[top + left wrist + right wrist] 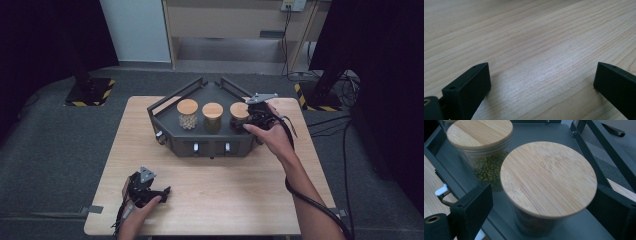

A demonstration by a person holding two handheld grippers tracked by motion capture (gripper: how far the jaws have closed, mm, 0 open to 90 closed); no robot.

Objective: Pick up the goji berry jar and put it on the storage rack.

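Note:
Three glass jars with bamboo lids stand in a row on a black tray (200, 142): a left jar (187, 114) of pale beans, a middle jar (212, 116) and a right jar (239, 114). My right gripper (248, 122) is at the right jar. In the right gripper view that jar (549, 177) sits between the jaws of the right gripper (544, 195), and the left pad stands clear of the glass. Behind it is a jar of green beans (486, 167). My left gripper (165, 192) rests low over the table's near left, and its jaws (541, 77) are wide open over bare wood.
The tray has raised black rails (596, 142) at its back and sides and small white catches (195, 147) on its front wall. The wooden table (225, 185) stands on grey floor, with black posts (82, 75) behind it to the left and right.

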